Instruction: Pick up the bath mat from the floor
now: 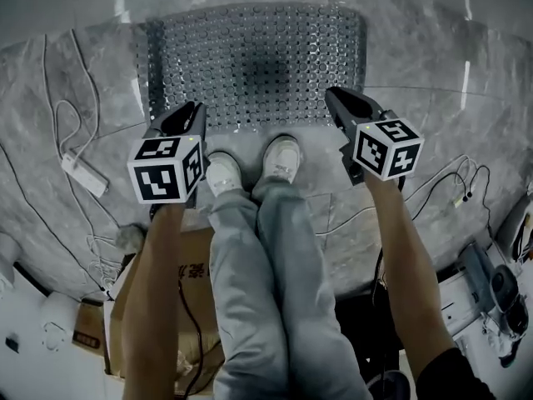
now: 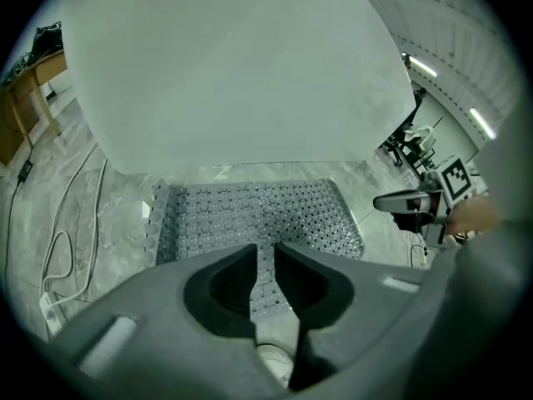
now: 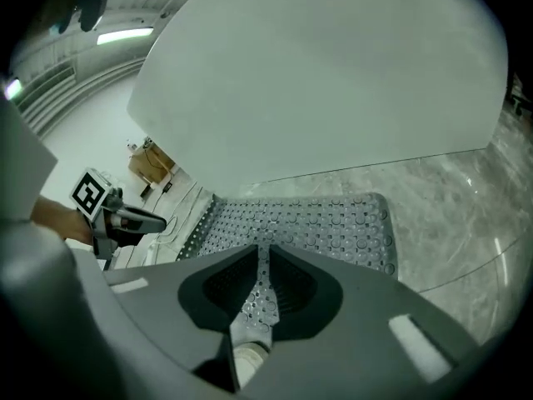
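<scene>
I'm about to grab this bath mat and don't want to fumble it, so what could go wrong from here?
The left gripper and right gripper have their fingers barely apart, and the bath mat lies flat on the floor, so they may skid over its edge rather than catch it. The shoes stand right at the mat's near edge; a toe on it would likely pin it.

The marble floor [image 1: 416, 65] carried a studded bath mat [image 1: 254, 61] at upper centre, a power strip [image 1: 83, 175] and cables [image 1: 55, 119] at left.
</scene>
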The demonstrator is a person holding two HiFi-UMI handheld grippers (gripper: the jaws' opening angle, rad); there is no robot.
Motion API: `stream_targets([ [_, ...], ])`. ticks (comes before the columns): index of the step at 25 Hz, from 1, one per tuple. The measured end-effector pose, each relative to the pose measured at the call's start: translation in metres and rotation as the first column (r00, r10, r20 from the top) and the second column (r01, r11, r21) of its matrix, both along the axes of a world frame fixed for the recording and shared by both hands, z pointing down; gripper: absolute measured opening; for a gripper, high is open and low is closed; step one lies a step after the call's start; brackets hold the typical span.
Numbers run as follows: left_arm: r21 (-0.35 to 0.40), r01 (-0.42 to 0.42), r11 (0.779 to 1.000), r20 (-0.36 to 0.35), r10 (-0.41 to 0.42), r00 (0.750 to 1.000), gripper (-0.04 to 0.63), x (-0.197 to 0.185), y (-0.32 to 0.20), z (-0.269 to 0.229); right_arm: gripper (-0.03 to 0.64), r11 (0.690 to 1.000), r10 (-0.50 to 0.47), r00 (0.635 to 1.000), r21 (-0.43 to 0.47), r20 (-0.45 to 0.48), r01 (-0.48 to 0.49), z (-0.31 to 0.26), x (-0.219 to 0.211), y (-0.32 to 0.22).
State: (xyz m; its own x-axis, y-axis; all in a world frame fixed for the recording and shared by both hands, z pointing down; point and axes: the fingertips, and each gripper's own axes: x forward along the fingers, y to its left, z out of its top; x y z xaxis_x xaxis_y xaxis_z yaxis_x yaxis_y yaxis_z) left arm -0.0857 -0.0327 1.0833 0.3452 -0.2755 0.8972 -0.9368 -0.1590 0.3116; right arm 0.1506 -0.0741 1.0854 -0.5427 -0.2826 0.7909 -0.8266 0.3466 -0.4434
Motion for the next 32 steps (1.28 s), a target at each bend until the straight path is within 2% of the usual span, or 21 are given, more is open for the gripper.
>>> stream_targets([
  [4, -0.064, -0.053, 0.997, 0.025, 0.054, 0.998, 0.188, -0.019, 0.008, 0.019, 0.145, 1.000, -0.020, 1.000, -0.024, -0.015, 0.020, 0.022, 0.016, -0.009],
  [7, -0.114, -0.088, 0.990, 0.116, 0.102, 0.988, 0.251, -0.046, 0.011, 0.044, 0.157, 0.998, -0.045, 0.997, -0.039, -0.059, 0.042, 0.045, 0.030, -0.012],
  [11, -0.161, -0.178, 0.971, 0.195, 0.208, 0.958, 0.367, -0.069, 0.013, 0.074, 0.279, 0.997, -0.054, 0.990, -0.066, -0.130, 0.045, 0.078, 0.051, -0.012],
  [13, -0.194, -0.164, 0.967, 0.210, 0.204, 0.956, 0.423, -0.080, 0.018, 0.089, 0.302, 0.995, -0.074, 0.977, -0.080, -0.199, 0.059, 0.095, 0.068, -0.011],
  [17, -0.269, -0.056, 0.962, 0.231, 0.121, 0.965, 0.491, -0.098, 0.032, 0.119, 0.332, 0.990, -0.080, 0.955, -0.136, -0.287, 0.042, 0.128, 0.104, -0.003],
  [22, -0.291, 0.057, 0.955, 0.277, 0.027, 0.961, 0.511, -0.132, 0.038, 0.149, 0.359, 0.986, -0.072, 0.942, -0.168, -0.329, 0.017, 0.151, 0.136, -0.008],
  [27, -0.274, 0.140, 0.952, 0.281, -0.060, 0.958, 0.514, -0.159, 0.027, 0.162, 0.362, 0.982, -0.100, 0.952, -0.185, -0.288, 0.047, 0.162, 0.138, -0.013],
  [29, -0.276, 0.139, 0.951, 0.276, -0.060, 0.959, 0.514, -0.161, 0.024, 0.168, 0.362, 0.978, -0.115, 0.956, -0.201, -0.269, 0.061, 0.169, 0.137, -0.013],
  [32, -0.279, 0.092, 0.956, 0.266, -0.015, 0.964, 0.514, -0.162, 0.017, 0.179, 0.360, 0.973, -0.104, 0.971, -0.223, -0.216, 0.055, 0.179, 0.131, -0.017],
])
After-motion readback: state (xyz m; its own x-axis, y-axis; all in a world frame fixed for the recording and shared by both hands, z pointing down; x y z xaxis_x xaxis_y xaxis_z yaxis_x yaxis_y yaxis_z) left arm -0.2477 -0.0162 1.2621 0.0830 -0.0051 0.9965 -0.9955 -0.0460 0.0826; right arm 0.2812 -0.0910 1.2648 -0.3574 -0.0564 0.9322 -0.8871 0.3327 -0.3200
